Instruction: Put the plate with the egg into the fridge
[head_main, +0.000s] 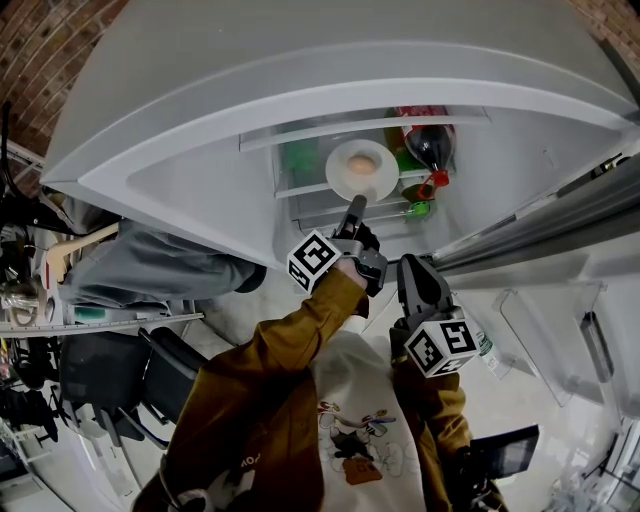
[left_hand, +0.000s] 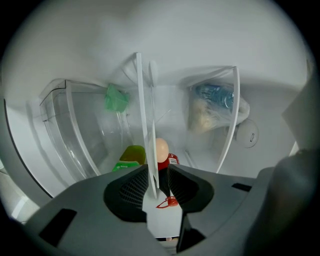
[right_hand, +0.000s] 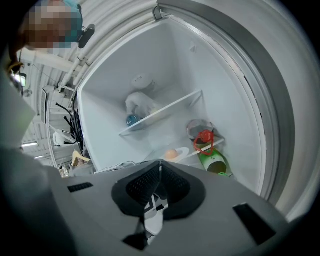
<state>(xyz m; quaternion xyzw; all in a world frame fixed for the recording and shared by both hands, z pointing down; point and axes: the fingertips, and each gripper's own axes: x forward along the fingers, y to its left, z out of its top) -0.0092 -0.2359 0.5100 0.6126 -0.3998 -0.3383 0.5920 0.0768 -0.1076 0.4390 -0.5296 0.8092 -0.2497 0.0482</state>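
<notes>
A white plate (head_main: 345, 182) with a tan egg (head_main: 360, 163) rests on a glass shelf inside the open fridge (head_main: 300, 90). My left gripper (head_main: 355, 207) reaches level to the plate's near rim. In the left gripper view the plate (left_hand: 146, 150) stands edge on between the jaws, with the egg (left_hand: 161, 149) just beyond; my left gripper (left_hand: 159, 181) is open and its pads do not press the rim. My right gripper (head_main: 412, 265) hangs back at the fridge's opening, shut and empty. Its view, past the gripper (right_hand: 160, 169), shows the plate (right_hand: 184, 152) and egg (right_hand: 170, 154) on the shelf.
A dark cola bottle with a red cap (head_main: 430, 150) and a green bottle (head_main: 416, 208) lie to the plate's right. A bag of food (right_hand: 139, 104) sits on the upper glass shelf (right_hand: 170, 111). The fridge door (head_main: 560, 340) stands open at right. A person in grey (head_main: 150, 268) is at left.
</notes>
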